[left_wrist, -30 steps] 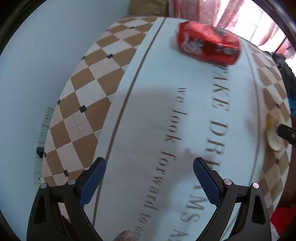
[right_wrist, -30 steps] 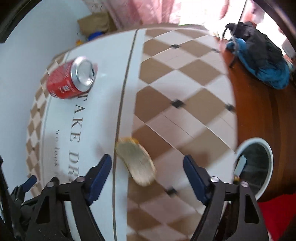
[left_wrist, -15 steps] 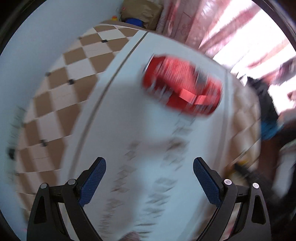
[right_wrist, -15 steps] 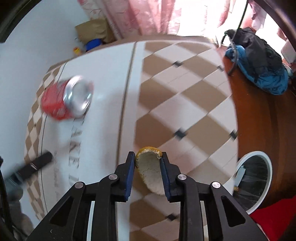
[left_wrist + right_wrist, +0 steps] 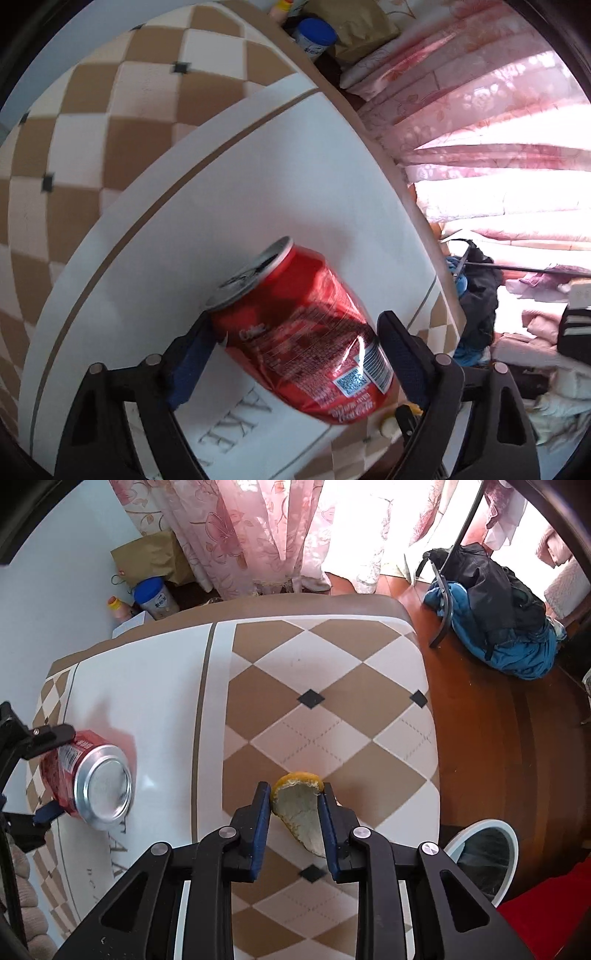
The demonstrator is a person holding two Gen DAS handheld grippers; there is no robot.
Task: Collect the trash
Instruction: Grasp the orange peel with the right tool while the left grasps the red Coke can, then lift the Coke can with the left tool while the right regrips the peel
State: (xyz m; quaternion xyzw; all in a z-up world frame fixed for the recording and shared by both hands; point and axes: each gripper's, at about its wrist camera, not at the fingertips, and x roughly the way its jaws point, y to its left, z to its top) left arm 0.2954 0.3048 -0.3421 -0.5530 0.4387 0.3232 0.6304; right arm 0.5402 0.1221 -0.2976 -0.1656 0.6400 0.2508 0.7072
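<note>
A dented red soda can (image 5: 291, 295) lies tilted on the white band of the tablecloth, its silver top toward the far left. My left gripper (image 5: 295, 334) is shut on the soda can, with a blue pad pressed against each side. The right wrist view shows the same soda can (image 5: 92, 782) at the left edge, held by the left gripper (image 5: 59, 771). My right gripper (image 5: 295, 794) is shut on a curved piece of orange peel (image 5: 299, 812), pale side up, over the brown-and-white checks.
A white-rimmed bin (image 5: 480, 824) with a dark liner stands on the wooden floor by the table's right edge (image 5: 432, 738). Blue and black clothes (image 5: 498, 627) hang over a chair beyond. Pink curtains (image 5: 258, 535), a paper bag (image 5: 151, 554) and a blue-lidded tin (image 5: 155, 598) are behind the table.
My left gripper travelled up the table to the can and closed around it. My right gripper closed on the peel half a second ago and still grips it.
</note>
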